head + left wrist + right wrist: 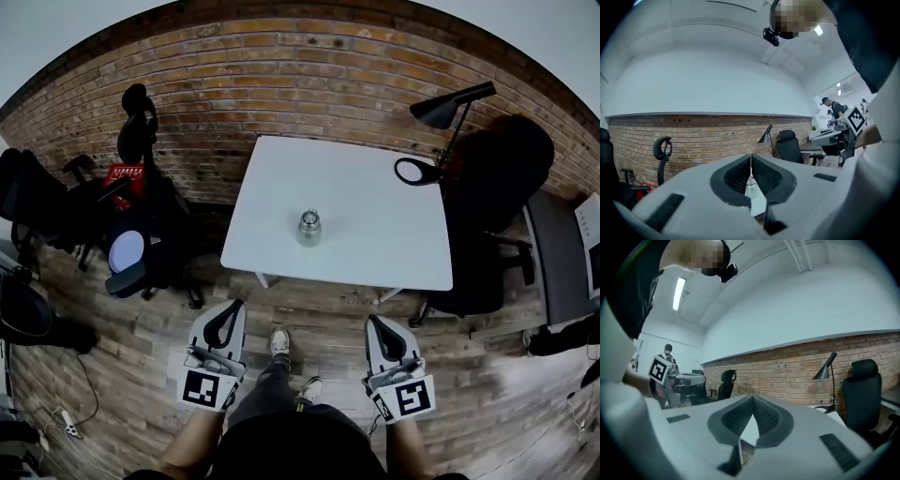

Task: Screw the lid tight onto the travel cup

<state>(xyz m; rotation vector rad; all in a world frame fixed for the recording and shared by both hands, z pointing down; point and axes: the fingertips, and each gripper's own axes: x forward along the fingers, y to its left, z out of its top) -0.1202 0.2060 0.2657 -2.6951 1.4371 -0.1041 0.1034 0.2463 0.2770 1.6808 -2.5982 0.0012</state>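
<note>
Standing back from the white table (366,192), we hold the left gripper (234,306) low at the left, its jaws pressed together on nothing. Ahead, near the table's middle and well apart from both tools, the metal travel cup (309,227) stands upright. At the right, our right gripper (374,321) is likewise closed and empty.

The head view looks steeply down from above the person, who stands back from the near edge of the white table (375,234), with the brick wall (281,75) beyond it. Each gripper view sits low behind its own jaws and faces level towards that wall, the left gripper (232,309) beside the right gripper (375,323). All three views share table, wall and black desk lamp (448,111)
</note>
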